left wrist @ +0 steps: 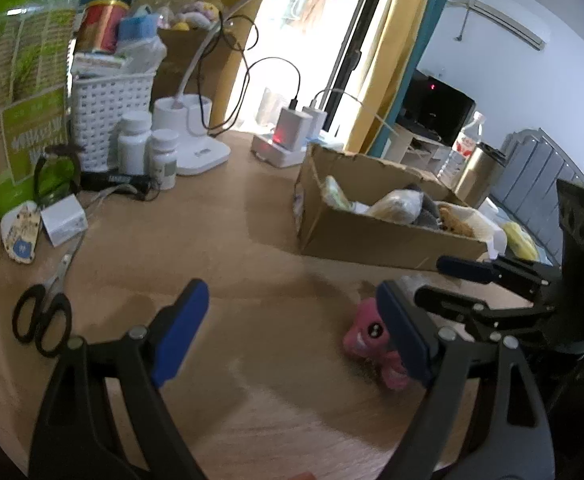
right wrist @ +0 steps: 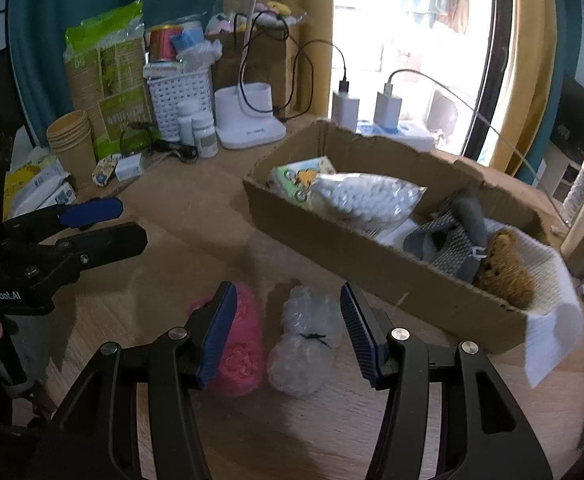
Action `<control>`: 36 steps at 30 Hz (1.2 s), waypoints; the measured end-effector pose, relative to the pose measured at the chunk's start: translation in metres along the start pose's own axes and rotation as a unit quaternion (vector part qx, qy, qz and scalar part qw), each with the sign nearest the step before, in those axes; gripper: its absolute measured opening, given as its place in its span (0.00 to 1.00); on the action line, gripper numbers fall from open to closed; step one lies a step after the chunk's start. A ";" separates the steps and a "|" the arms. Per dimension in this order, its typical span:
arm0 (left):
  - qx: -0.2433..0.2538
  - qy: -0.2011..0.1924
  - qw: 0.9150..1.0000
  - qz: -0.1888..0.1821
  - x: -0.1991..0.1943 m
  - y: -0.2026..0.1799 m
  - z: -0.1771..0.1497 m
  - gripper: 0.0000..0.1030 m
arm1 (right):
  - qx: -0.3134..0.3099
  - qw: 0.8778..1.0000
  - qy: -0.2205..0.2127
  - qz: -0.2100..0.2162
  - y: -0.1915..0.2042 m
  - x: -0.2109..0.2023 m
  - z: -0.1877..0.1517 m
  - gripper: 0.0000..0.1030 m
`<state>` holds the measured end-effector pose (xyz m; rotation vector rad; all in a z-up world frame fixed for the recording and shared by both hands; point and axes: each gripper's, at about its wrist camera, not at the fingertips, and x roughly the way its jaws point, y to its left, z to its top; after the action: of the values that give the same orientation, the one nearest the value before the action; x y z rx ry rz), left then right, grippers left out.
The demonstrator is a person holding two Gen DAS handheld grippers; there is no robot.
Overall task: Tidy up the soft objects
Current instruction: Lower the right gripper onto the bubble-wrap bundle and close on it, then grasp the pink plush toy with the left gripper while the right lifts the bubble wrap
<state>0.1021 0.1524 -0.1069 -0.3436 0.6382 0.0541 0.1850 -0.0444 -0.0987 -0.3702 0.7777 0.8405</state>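
Soft pink toy (right wrist: 240,344) lies beside hand-held gripper (right wrist: 104,224) marked "GenRobot.AI".

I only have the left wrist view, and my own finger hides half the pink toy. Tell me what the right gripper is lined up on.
Observer: The right gripper stands open astride a clear plastic bundle tied with a black band.
Operator: Say where the pink toy lies from it.
Observer: The pink toy lies right beside the bundle, outside the fingers, partly behind one pad.
Operator: Report what fills the box.
Observer: A bag of small white balls lies in the middle of the cardboard box.
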 end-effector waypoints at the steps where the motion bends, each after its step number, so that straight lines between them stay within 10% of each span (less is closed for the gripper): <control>1: -0.003 0.003 1.000 0.000 0.001 0.001 -0.001 0.84 | 0.001 1.000 0.004 0.001 0.000 0.003 -0.001 0.55; 36: 0.057 0.126 0.990 0.000 0.075 -0.084 -0.023 0.83 | 0.076 0.996 0.002 0.040 -0.075 -0.004 -0.047 0.41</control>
<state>0.1623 0.0615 -0.1434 -0.2420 0.8883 -0.0270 0.2203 -0.1205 -0.1278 -0.2067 0.8588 0.8503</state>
